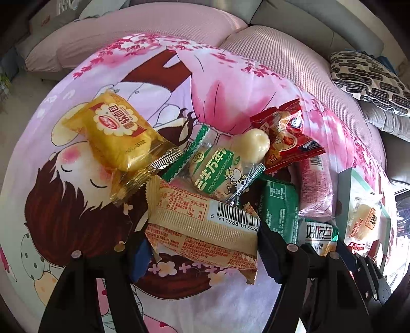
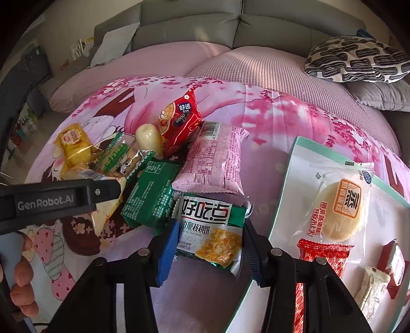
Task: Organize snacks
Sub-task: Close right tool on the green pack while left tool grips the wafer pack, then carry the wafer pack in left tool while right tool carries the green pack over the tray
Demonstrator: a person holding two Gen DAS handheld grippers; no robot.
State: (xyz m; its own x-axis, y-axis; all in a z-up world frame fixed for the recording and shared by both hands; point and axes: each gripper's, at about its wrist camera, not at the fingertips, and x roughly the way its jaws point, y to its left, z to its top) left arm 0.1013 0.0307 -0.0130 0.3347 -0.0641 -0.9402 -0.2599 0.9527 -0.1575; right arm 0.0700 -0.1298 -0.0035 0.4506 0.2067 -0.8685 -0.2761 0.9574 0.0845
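Observation:
A beige cracker pack with a barcode lies on the pink cartoon cloth. My left gripper is shut on it, a pad against each end. In the right wrist view a green-and-white walnut cookie pack sits between the fingers of my right gripper, which is shut on it with the blue pad on its left edge. A white tray with a teal rim lies to the right and holds a steamed cake pack, a red pack and small packs.
Piled on the cloth are a yellow pack, a green-white pack, a pale roll, a red pack, a dark green pack and a pink pack. A grey sofa and patterned cushion lie behind.

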